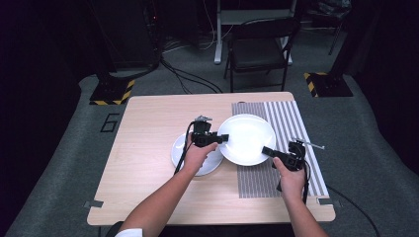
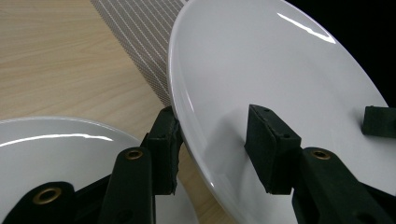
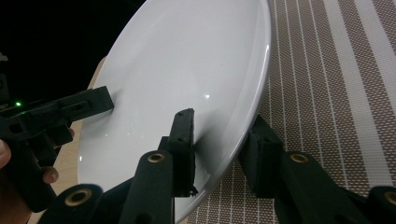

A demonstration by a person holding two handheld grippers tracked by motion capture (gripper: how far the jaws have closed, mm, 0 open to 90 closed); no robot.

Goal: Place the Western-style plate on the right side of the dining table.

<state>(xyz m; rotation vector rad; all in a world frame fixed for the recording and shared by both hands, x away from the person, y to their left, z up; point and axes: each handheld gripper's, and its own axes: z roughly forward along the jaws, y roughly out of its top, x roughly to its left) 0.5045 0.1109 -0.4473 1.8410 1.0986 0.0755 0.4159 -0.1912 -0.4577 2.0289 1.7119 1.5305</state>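
1. The large white plate is held above the table, over the left edge of the striped mat and just right of the smaller white plate, which rests on the wood.
2. The left gripper grasps the large plate's left rim: in the left gripper view one jaw sits under the rim and the other on the upper face.
3. The right gripper grasps the near-right rim in the same manner; in the right gripper view the jaws straddle the plate's edge, clenched on it.
4. The two grip points lie nearly opposite each other across the plate, so the line of support runs left to near-right.
5. Judgement: the plate's left rim overhangs the smaller plate. A move left stacks it there; a move right sets it on the mat. Both hands are equally engaged.
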